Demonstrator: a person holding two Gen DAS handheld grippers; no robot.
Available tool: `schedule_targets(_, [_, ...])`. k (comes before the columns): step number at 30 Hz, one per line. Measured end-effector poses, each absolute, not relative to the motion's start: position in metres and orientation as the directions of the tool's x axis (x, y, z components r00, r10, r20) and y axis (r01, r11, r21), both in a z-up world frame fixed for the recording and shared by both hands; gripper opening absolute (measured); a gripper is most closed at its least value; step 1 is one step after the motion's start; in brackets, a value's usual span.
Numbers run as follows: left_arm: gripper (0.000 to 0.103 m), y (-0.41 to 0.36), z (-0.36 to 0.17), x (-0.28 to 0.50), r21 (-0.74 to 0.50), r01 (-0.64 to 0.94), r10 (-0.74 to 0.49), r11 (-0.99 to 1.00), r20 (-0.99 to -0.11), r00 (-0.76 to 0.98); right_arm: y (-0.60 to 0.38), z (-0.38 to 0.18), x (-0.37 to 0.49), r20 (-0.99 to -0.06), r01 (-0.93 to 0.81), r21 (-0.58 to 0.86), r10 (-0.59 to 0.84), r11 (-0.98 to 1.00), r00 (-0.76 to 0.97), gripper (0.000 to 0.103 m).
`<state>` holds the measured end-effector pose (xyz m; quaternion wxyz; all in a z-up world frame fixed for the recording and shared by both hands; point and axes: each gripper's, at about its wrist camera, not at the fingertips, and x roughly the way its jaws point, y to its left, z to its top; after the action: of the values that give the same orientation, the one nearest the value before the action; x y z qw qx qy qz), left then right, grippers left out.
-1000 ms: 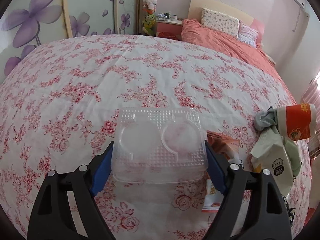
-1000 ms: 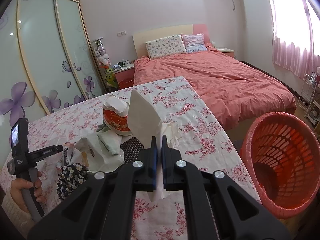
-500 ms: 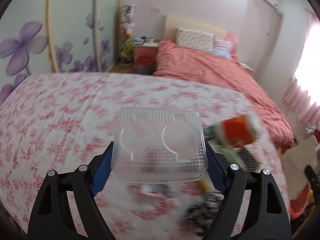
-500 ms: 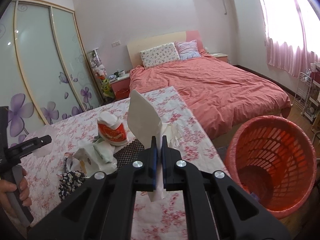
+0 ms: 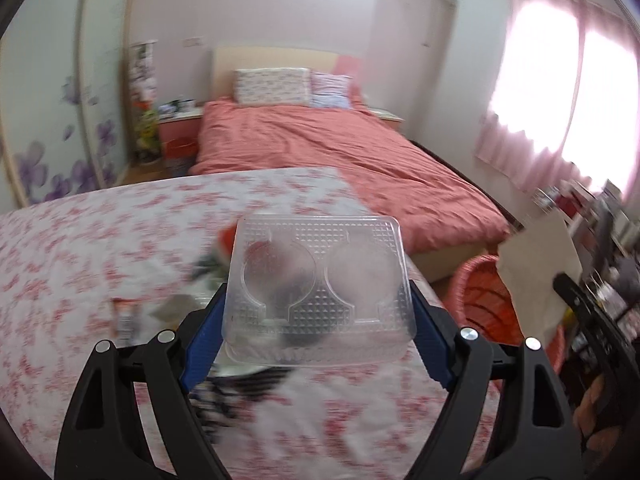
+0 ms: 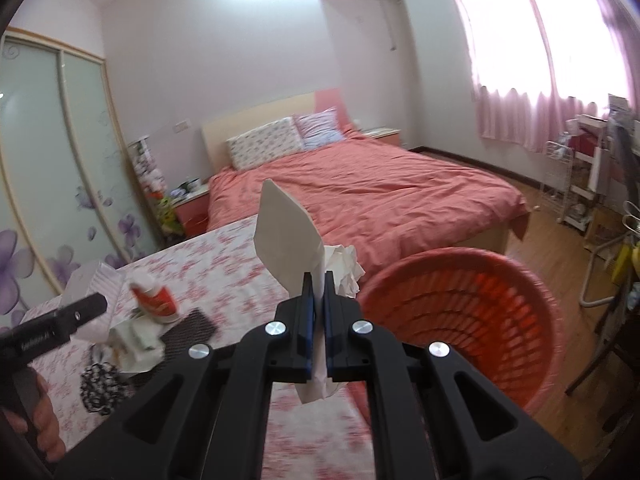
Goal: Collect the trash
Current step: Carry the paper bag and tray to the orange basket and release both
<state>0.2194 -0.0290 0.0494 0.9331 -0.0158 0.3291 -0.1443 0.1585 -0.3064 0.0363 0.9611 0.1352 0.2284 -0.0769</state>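
Note:
My left gripper (image 5: 318,316) is shut on a clear plastic clamshell container (image 5: 318,288) and holds it above the floral table (image 5: 80,240). My right gripper (image 6: 316,280) is shut on a white paper sheet (image 6: 286,240) with crumpled tissue behind it, next to the rim of the red basket (image 6: 460,320). The basket (image 5: 484,296) and the held paper (image 5: 538,256) also show at the right of the left wrist view. A red paper cup (image 6: 154,300), wrappers (image 6: 136,340) and a dark patterned item (image 6: 102,384) lie on the table.
A bed with a salmon cover (image 6: 360,196) stands behind the table. A wire rack and clutter (image 6: 580,184) stand at the right under the pink curtains. The wardrobe (image 6: 60,160) is on the left. The basket stands on the floor by the table's right edge.
Both grippers swung to the right, toward the red basket. The left one has lifted with the container in it, the trash pile now under it. The basket looks nearer in the right view.

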Motion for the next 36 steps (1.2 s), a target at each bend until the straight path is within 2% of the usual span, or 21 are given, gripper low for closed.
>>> schedule_targets(7, [0.082,-0.099,0.037,0.212,-0.11,0.411,-0.387,0.905,-0.613,0.688,-0.349,0.03,0.143,-0.46,0.302,0.228,-0.171,0.925,0.871,0.005])
schedule_targets(16, [0.082,-0.155,0.014,0.21,-0.143,0.542,-0.496,0.828,-0.638,0.589,-0.388,0.012,0.138,-0.48,0.369,0.261,-0.212,0.892,0.852,0.005])
schedule_targets(36, [0.082,-0.229,-0.005,0.204,-0.156,0.666,-0.58,0.729,-0.658,0.48,-0.442,-0.008,0.137,-0.49,0.429,0.318,-0.241,0.845,0.838,0.005])
